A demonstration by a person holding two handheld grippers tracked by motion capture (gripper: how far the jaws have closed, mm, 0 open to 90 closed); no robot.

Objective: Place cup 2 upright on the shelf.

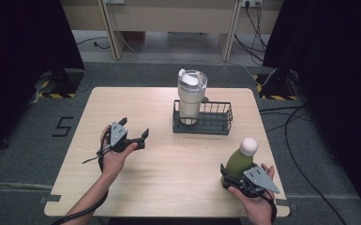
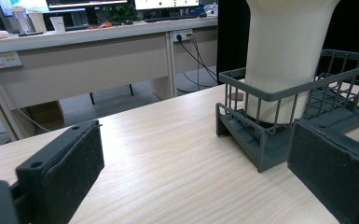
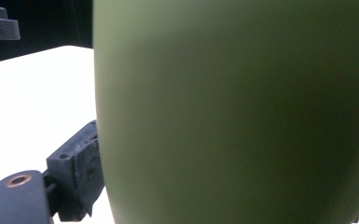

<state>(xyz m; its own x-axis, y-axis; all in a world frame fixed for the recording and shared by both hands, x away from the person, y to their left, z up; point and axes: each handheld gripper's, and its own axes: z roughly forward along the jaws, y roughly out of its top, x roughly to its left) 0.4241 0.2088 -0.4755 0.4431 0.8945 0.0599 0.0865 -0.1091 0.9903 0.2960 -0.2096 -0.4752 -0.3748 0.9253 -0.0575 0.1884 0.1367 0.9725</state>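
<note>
The middle and near-left of the table (image 1: 169, 164) lie bare, while the green bottle (image 1: 239, 163) with its white cap stands upright close to the near right edge. Toward the far side, a dark wire basket (image 1: 215, 123) holds a cream tumbler (image 1: 190, 98) upright in its left end, the rest of the basket open. The left hand-held gripper (image 1: 133, 132) hovers over the table's left part with jaws spread wide and holding nothing, and the right hand-held gripper (image 1: 232, 180) has its jaws pinched on the bottle's lower body.
</note>
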